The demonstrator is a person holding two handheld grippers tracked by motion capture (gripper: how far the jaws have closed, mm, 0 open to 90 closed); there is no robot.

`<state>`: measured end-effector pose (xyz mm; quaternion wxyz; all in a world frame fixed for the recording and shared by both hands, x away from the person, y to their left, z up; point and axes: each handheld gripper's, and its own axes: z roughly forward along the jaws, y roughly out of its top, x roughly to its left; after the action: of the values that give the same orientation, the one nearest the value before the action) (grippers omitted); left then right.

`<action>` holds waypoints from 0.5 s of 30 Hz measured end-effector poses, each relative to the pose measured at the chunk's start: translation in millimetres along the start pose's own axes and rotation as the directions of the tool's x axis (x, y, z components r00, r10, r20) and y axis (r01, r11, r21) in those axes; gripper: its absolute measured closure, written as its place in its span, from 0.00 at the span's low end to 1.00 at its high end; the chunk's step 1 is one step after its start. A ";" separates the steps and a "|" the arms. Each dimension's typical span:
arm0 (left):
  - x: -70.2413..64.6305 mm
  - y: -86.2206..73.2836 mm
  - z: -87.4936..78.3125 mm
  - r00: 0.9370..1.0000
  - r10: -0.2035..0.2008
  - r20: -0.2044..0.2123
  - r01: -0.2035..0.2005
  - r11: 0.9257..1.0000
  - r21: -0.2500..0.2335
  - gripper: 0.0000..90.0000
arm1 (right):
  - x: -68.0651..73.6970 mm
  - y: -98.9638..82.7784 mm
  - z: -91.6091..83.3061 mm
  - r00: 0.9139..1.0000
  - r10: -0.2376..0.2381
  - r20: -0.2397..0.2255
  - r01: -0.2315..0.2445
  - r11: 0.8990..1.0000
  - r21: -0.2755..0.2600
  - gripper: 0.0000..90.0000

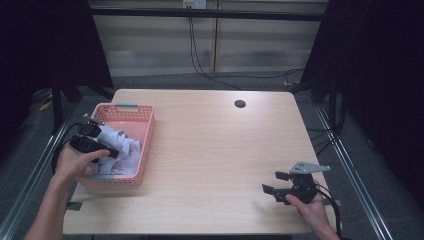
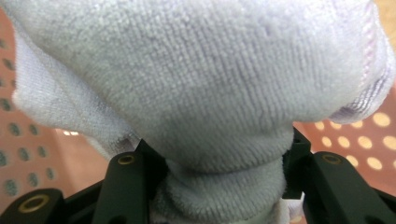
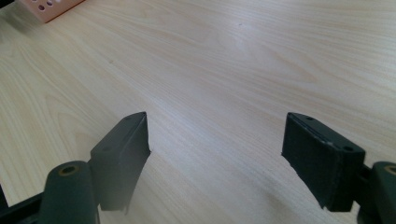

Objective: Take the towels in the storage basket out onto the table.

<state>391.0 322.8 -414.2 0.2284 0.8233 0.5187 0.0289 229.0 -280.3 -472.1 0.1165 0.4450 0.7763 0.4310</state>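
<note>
Overhead, pale wooden table (image 1: 210, 150); black curtains (image 1: 380, 75) flanking.

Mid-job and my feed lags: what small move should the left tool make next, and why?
Probably lift a little higher: the left tool grips the pale towel, but much of it lies in the pink basket.

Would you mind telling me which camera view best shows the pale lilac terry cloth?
The left gripper view: the pale lilac terry cloth is seen up close, bunched between the left gripper fingers, weave visible. The high view shows it small, lifted over the pink perforated plastic basket. The right gripper view looks at the wooden table instead.
</note>
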 end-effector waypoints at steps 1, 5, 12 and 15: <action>0.0 0.0 0.0 1.000 0.000 0.000 0.000 1.000 0.000 0.56 | 0.1 0.0 -0.1 1.000 0.001 -0.001 -0.001 1.000 0.001 0.25; 4.3 0.1 -9.9 1.000 0.006 0.028 -0.005 1.000 -0.030 0.56 | 0.4 -0.2 0.1 1.000 0.004 -0.005 -0.004 1.000 0.003 0.25; 2.9 2.8 -18.8 0.998 -0.010 0.061 0.014 0.998 -0.068 0.56 | 0.5 0.0 -0.2 1.000 0.003 -0.004 -0.003 1.000 0.004 0.25; 1.7 5.8 -24.6 0.998 -0.002 0.062 0.007 0.997 -0.078 0.56 | 0.7 -0.2 0.0 1.000 0.000 -0.002 0.000 1.000 0.004 0.25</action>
<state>389.6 330.7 -390.2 0.2765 0.8132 0.5117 0.0231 228.5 -279.7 -472.1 0.1147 0.4449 0.7772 0.4301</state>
